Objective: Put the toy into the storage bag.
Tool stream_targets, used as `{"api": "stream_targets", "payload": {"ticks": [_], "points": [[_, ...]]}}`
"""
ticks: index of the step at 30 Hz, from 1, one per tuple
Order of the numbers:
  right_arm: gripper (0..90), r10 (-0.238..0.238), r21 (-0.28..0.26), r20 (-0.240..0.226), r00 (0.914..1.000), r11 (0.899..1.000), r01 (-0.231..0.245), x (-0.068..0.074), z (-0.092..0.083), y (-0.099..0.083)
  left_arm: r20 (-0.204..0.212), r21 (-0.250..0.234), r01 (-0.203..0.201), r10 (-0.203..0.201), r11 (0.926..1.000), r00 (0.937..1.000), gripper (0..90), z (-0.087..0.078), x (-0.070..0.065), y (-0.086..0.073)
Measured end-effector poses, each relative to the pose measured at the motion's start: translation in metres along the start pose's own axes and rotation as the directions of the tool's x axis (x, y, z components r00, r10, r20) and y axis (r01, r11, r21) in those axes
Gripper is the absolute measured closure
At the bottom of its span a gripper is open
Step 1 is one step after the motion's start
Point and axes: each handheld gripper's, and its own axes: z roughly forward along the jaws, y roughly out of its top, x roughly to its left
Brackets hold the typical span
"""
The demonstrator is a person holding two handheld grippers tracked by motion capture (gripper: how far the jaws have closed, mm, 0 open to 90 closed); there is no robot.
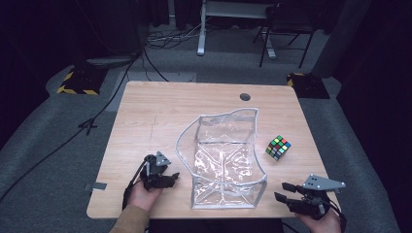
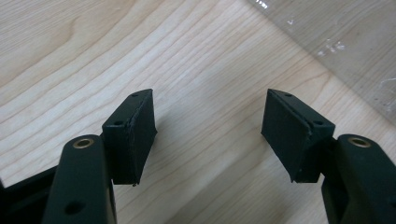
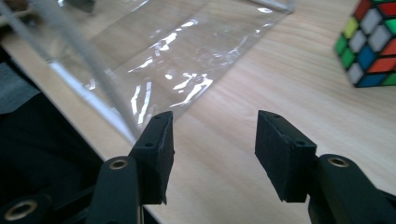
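Observation:
A clear plastic bag [image 1: 223,160] with a pale trim stands open in the middle of the wooden table [image 1: 155,111]. To its right sits a colourful puzzle cube [image 1: 278,147]. My left gripper [image 1: 172,177] lies just left of the bag, jaws apart over bare wood. In the left gripper view the left gripper [image 2: 210,100] holds nothing, and the bag [image 2: 355,42] shows at the top right. My right gripper [image 1: 283,190] is at the front right corner, open and empty. Ahead of the right gripper [image 3: 215,116] are the bag's edge [image 3: 177,56] and the cube [image 3: 371,42].
A round cable hole [image 1: 245,96] is near the table's far edge. Beyond the table are a chair [image 1: 284,29], a desk leg [image 1: 201,29], floor cables [image 1: 165,39] and a yellow-black striped block [image 1: 77,82]. The table's front edge runs close under both hands.

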Motion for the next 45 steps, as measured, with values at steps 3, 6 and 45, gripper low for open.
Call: {"api": "stream_targets", "payload": {"ticks": [3, 6, 45], "points": [[47.3, 0.032, 0.004, 0.032, 0.999, 0.999, -0.032, -0.011, 0.0, 0.005, -0.013, 0.006, 0.009, -0.009, 0.9999, 0.9999, 35.1, -0.003, 0.006, -0.004], [46.3, 0.069, -0.006, 0.056, 0.996, 0.998, -0.069, -0.022, 0.001, 0.012, -0.026, -0.003, 0.025, -0.025, 0.9997, 0.9994, 35.0, -0.006, 0.01, -0.009], [18.9, 0.06, 0.135, 0.22, 0.9736, 0.987, -0.091, -0.107, 0.062, 0.083, -0.028, -0.105, 0.027, -0.03, 0.9941, 0.9992, 28.3, -0.012, 0.031, -0.033]]}}
